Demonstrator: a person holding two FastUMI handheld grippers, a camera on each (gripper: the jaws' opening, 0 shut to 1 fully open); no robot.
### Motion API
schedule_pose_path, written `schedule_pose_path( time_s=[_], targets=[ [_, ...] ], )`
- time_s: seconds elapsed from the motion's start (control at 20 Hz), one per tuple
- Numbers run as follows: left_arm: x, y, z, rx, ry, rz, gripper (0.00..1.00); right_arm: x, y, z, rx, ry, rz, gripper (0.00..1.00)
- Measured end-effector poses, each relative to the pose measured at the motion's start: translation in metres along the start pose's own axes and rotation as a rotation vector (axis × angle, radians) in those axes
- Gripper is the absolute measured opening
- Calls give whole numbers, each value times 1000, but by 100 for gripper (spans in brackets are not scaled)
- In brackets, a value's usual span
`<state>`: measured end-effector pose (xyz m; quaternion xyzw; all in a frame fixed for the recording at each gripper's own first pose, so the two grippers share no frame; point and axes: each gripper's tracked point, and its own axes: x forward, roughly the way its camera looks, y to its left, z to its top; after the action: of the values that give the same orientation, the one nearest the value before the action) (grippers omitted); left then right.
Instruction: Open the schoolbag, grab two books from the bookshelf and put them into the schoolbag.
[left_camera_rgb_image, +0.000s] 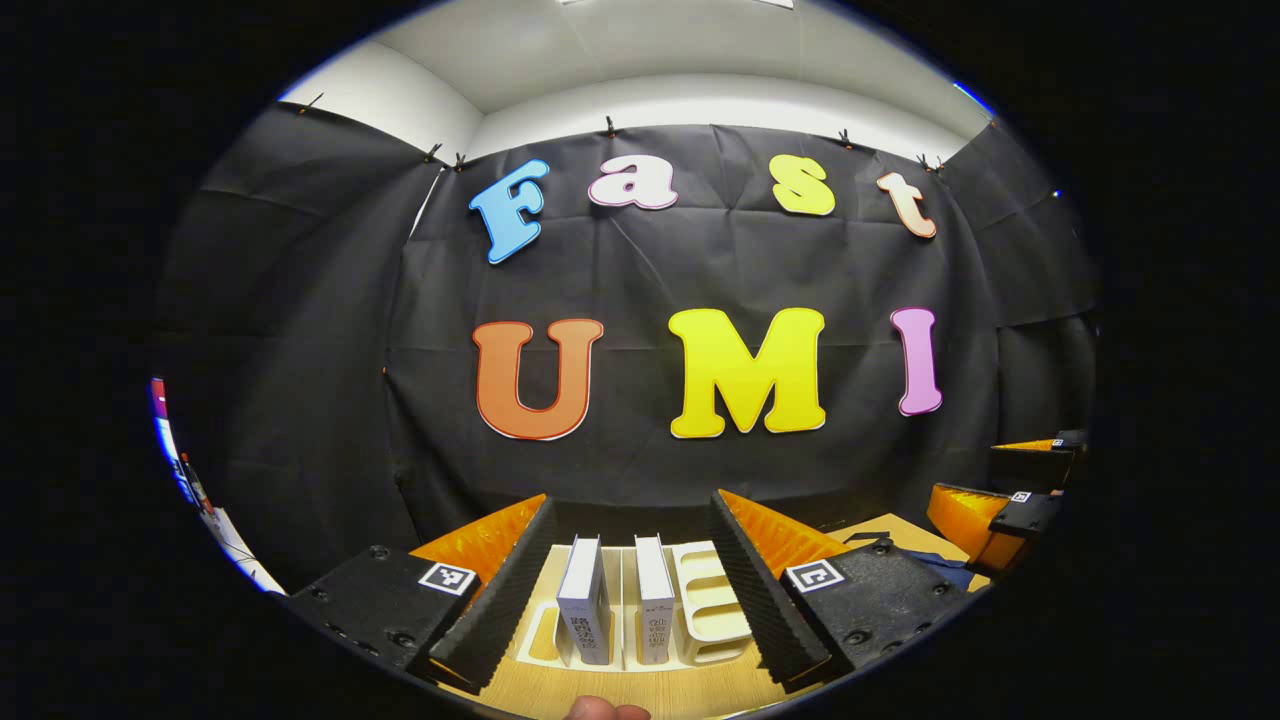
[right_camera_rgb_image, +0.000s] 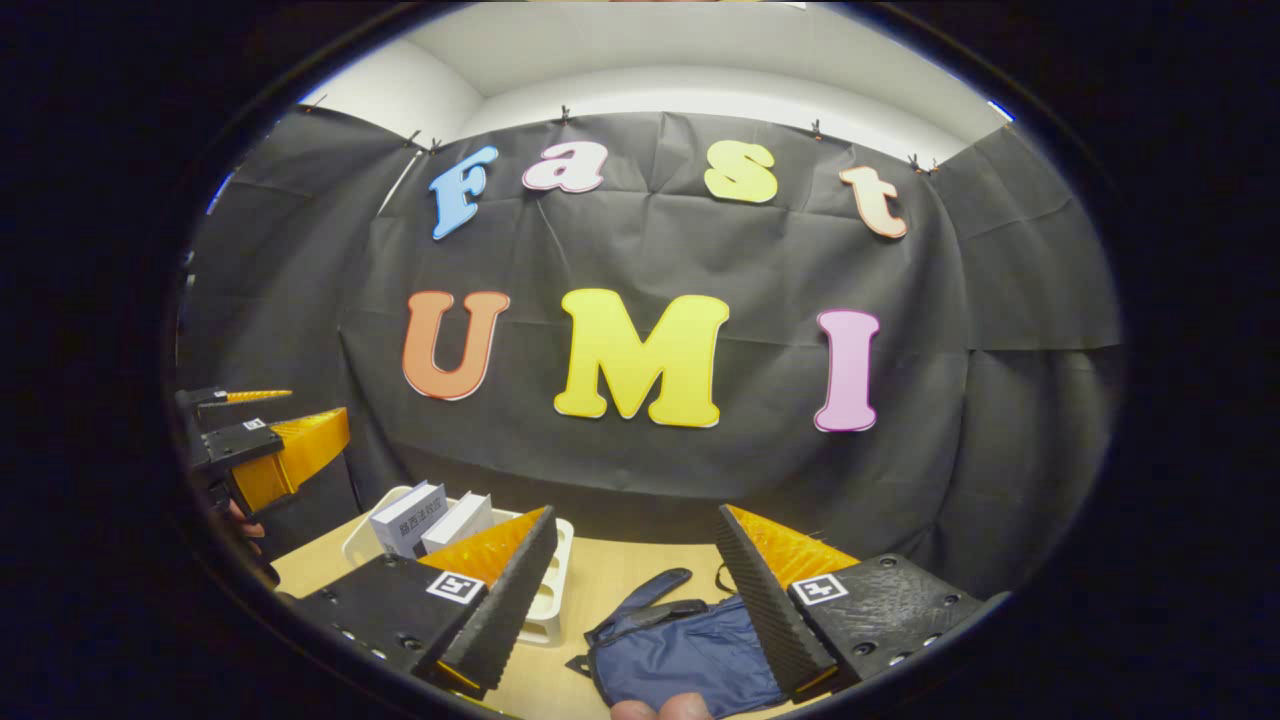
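Desk (right_camera_rgb_image: 640, 570): pale wood-grain, smooth, low sheen. Bookshelf (left_camera_rgb_image: 705, 600): cream moulded plastic, smooth, slightly glossy. Two books (left_camera_rgb_image: 585, 600): white paper covers, matt. Schoolbag (right_camera_rgb_image: 690, 655): navy woven cloth, soft, creased, faint sheen, with a matt strap. Left claw (left_camera_rgb_image: 630, 590) and right claw (right_camera_rgb_image: 640, 600): ribbed black rubbery pads, matt; orange plastic finger backs, ridged and semi-glossy; black textured bodies, rough-looking, with paper-like printed marker squares.

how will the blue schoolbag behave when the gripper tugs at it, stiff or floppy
Probably floppy: the schoolbag lies flat and creased on the table, its strap curling loosely. It looks thin and empty, so likely light and apt to slide or bunch when pulled. The open right gripper may lift only a fold of fabric.
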<state>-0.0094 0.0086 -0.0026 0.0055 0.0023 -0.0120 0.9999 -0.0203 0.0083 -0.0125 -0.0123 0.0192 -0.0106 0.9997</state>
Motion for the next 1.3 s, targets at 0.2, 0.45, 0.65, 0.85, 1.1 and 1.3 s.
schedule_pose_path(
  time_s=[0.2,0.45,0.65,0.85,1.1,1.3],
  targets=[
    [-3,0,1,6,-6,-12,96,-5,3,-7,-22,23,-2,98],
    [-6,-2,-1,19,-10,-18,96,-9,4,-48,-39,122,19,98],
    [-10,-3,-6,29,-9,-19,96,-7,8,-111,-90,268,53,99],
    [-13,0,-10,25,-1,-7,96,-7,10,-190,-128,462,97,96],
    [-16,4,-11,31,4,5,96,-7,11,-268,-190,648,125,96],
    [-16,10,-15,27,20,20,96,6,8,-313,-221,737,94,96]
  ],
)
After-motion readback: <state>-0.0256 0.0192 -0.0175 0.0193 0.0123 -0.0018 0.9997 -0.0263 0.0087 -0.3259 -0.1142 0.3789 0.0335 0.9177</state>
